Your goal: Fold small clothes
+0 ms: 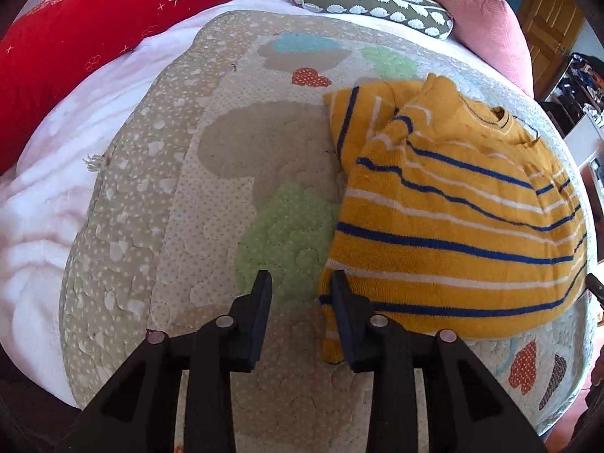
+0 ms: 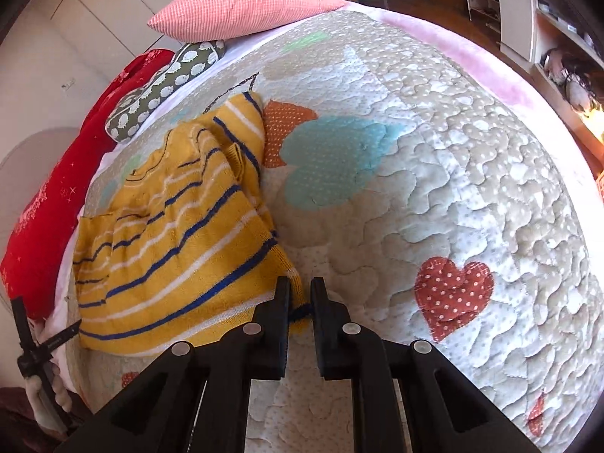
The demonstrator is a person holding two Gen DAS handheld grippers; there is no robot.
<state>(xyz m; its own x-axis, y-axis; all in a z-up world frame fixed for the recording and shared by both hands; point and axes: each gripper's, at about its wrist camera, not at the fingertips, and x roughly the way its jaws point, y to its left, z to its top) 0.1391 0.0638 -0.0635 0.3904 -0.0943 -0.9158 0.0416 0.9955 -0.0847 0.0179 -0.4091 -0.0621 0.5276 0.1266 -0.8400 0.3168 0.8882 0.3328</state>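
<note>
Your yellow striped sweater (image 1: 453, 226) lies partly folded on the quilted play mat (image 1: 226, 188) spread over the bed, toward the mat's end nearest the pink pillow (image 2: 245, 0) and hedgehog-print cushion (image 1: 377, 0). Your left hand-held gripper (image 1: 301, 283) stands narrowly parted at the sweater's bottom corner, one finger against the hem, nothing pinched. Your right hand-held gripper (image 2: 300, 290) is nearly closed, pinching the opposite hem corner.

Mustard sweater (image 1: 453, 226), blue-white stripes; beige quilt (image 1: 196, 173), red polka-dot hearts.
</note>
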